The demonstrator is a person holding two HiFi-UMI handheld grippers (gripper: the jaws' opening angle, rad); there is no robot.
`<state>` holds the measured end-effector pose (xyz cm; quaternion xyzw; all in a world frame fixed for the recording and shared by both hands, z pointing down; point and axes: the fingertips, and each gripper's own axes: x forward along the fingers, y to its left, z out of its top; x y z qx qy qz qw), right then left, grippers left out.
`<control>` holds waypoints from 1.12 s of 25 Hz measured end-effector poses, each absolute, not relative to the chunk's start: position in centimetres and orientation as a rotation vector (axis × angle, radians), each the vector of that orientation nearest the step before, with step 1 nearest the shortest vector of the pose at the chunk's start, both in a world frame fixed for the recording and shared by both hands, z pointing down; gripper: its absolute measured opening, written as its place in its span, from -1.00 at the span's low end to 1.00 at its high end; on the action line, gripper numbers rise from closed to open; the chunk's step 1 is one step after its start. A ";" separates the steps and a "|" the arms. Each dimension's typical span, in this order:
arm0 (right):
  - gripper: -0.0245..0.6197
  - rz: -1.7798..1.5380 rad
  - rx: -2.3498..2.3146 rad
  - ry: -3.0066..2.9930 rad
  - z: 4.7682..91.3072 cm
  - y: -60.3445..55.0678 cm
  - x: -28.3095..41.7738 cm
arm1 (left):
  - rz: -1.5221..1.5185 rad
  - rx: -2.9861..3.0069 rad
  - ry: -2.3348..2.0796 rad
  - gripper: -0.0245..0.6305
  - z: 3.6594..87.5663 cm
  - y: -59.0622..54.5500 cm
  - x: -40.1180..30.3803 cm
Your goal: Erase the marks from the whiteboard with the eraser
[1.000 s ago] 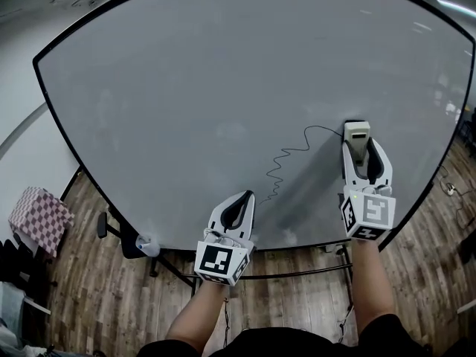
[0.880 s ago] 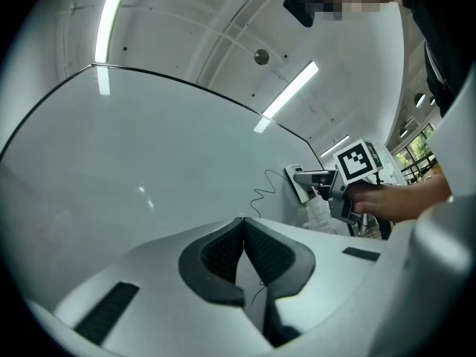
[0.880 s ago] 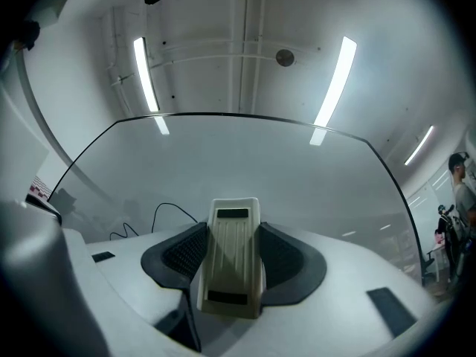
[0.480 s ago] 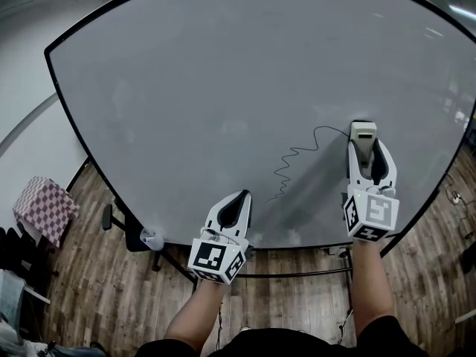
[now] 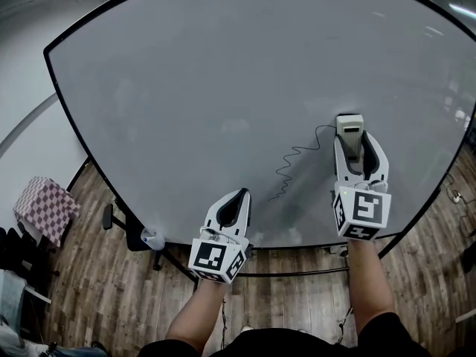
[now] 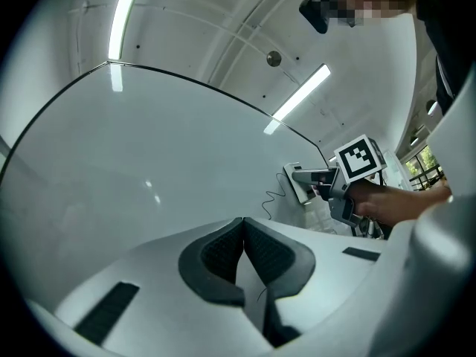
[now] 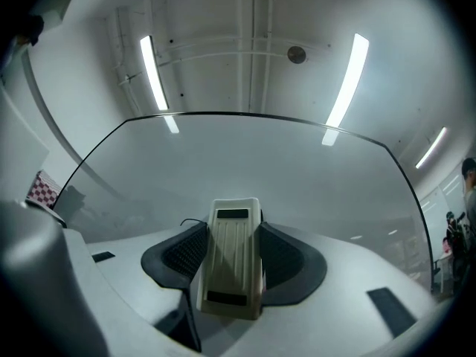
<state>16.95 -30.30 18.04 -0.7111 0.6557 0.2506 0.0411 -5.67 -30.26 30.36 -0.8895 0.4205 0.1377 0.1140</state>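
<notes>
My right gripper (image 5: pixel 354 140) has its jaws clenched on the eraser (image 5: pixel 349 126), against the whiteboard (image 5: pixel 223 88) at the squiggle's (image 5: pixel 286 171) 1 o'clock end. My left gripper (image 5: pixel 239 198), jaws clenched empty, sits at its 8 o'clock.

I make out a pink-and-white checkered cloth (image 5: pixel 44 207) lying on the plank floor (image 5: pixel 104 311). Just right of the cloth stands a black seat-like object (image 5: pixel 119 229), and right of that a small white rounded thing (image 5: pixel 151 239) I can't identify. Dark items (image 5: pixel 9 255) sit just below the cloth. Far across from the cloth, cables (image 5: pixel 452 192) trail over the planks. High above the cloth, one ceiling light strip (image 7: pixel 152 73) glows beside another (image 7: pixel 346 80).
</notes>
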 end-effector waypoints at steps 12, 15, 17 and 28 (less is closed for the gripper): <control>-0.16 1.043 -2.086 2.123 17.7 -31.0 11.7 | 0.476 -2.588 1.263 -0.87 29.6 -29.8 -7.1; -0.16 1.169 -2.087 2.174 18.2 -31.1 10.1 | 0.495 -2.588 1.289 -0.87 29.7 -29.9 -7.3; -0.17 1.263 -2.111 2.196 18.7 -31.3 9.3 | 0.496 -2.595 1.292 -0.87 29.8 -29.8 -7.3; -0.16 1.430 -2.055 2.460 22.8 -32.0 5.4 | 0.522 -2.567 1.333 -0.87 29.7 -29.6 -7.6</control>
